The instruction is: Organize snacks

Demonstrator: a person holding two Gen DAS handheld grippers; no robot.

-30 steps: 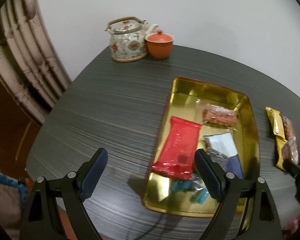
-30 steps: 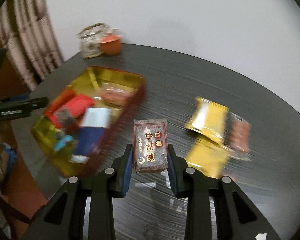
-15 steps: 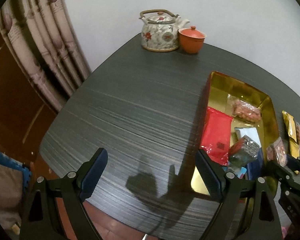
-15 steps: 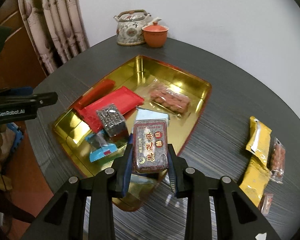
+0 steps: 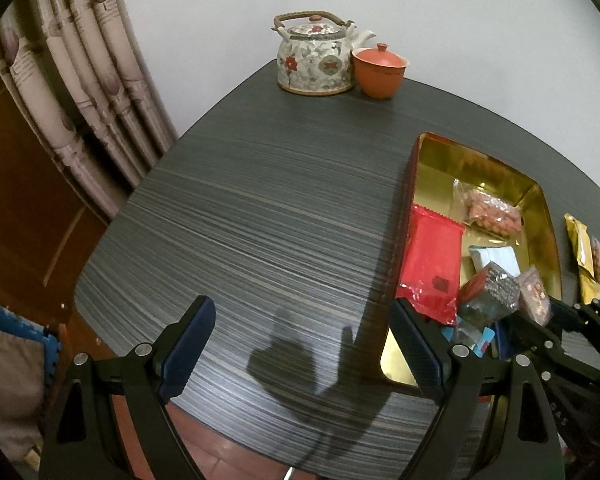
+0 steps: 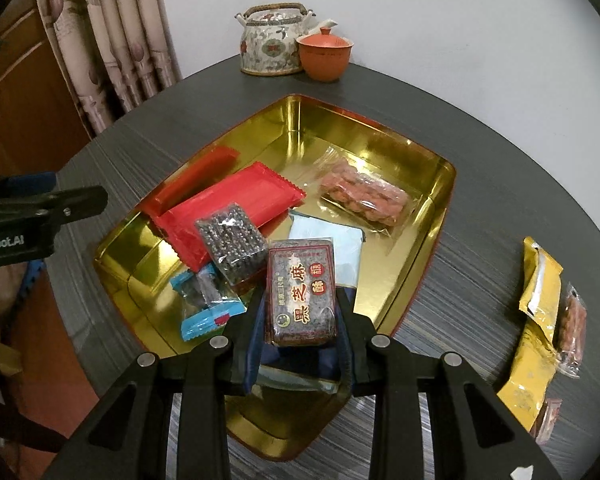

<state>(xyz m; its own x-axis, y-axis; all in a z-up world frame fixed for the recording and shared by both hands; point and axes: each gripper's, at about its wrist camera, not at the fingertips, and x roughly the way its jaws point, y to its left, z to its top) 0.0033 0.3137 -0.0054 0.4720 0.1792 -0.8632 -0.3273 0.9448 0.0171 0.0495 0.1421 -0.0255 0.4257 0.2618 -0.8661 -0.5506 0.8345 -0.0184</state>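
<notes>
A room in a home: a floral teapot point(image 5: 315, 59) with a woven handle stands at the far edge of a dark wood-grain table point(image 5: 260, 216), against a plain white wall. Just right of the teapot sits an orange lidded cup point(image 5: 380, 70); left of it hang patterned curtains point(image 5: 80, 92) beside brown wooden panelling point(image 5: 16, 184).

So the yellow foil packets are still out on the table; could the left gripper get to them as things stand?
Probably not directly: the left gripper is open, but the gold tray and right gripper lie between it and the yellow foil packets.
</notes>
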